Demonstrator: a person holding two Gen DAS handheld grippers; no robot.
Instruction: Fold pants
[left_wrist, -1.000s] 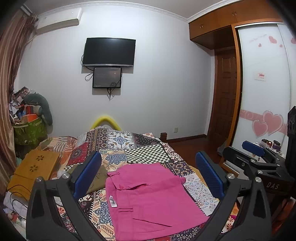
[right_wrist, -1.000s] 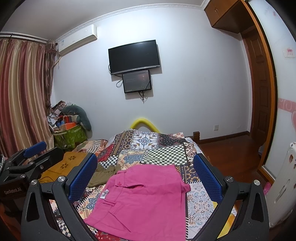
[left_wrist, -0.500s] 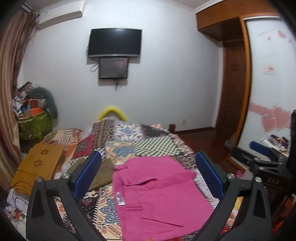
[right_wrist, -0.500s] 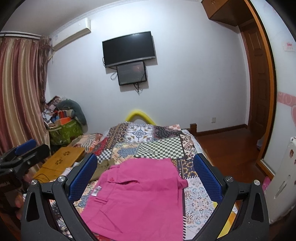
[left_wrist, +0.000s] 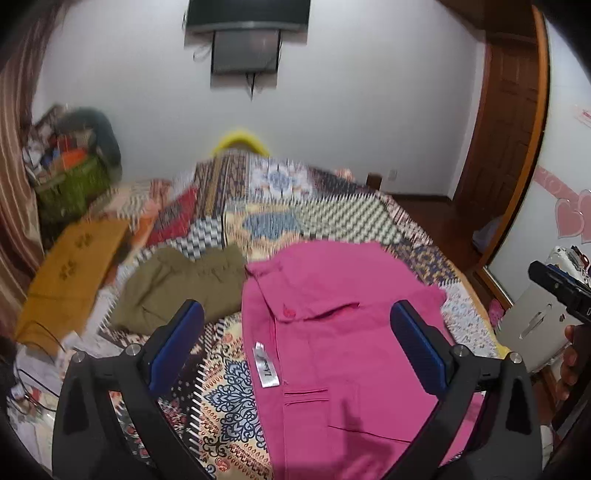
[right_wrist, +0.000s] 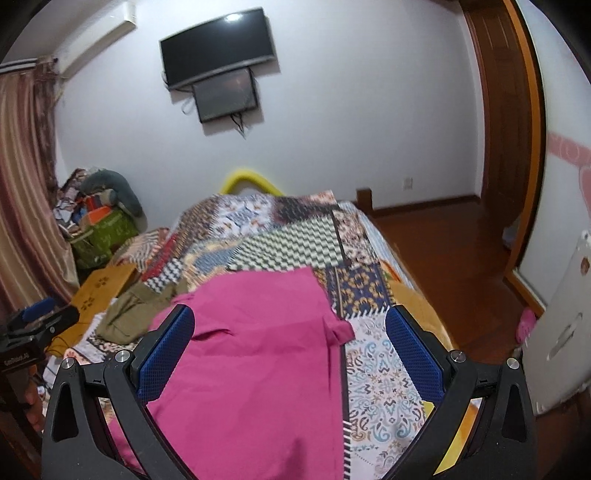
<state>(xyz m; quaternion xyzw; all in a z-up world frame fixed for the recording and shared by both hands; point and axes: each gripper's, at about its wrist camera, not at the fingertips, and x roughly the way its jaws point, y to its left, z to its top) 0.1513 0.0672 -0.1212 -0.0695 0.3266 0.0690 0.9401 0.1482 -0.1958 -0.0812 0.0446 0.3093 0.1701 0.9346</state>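
Pink pants (left_wrist: 332, 332) lie flat at lower centre of both views, on the patchwork bedspread (right_wrist: 295, 243). My left gripper (left_wrist: 295, 332) and right gripper (right_wrist: 290, 339) hover above them, jaws wide apart, holding nothing. An olive garment (left_wrist: 177, 284) lies left of the pants.

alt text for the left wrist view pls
Pink pants lie spread flat on a patchwork bedspread, with the open left gripper hovering over them, empty. An olive-green garment lies crumpled to their left; a television hangs on the far white wall.
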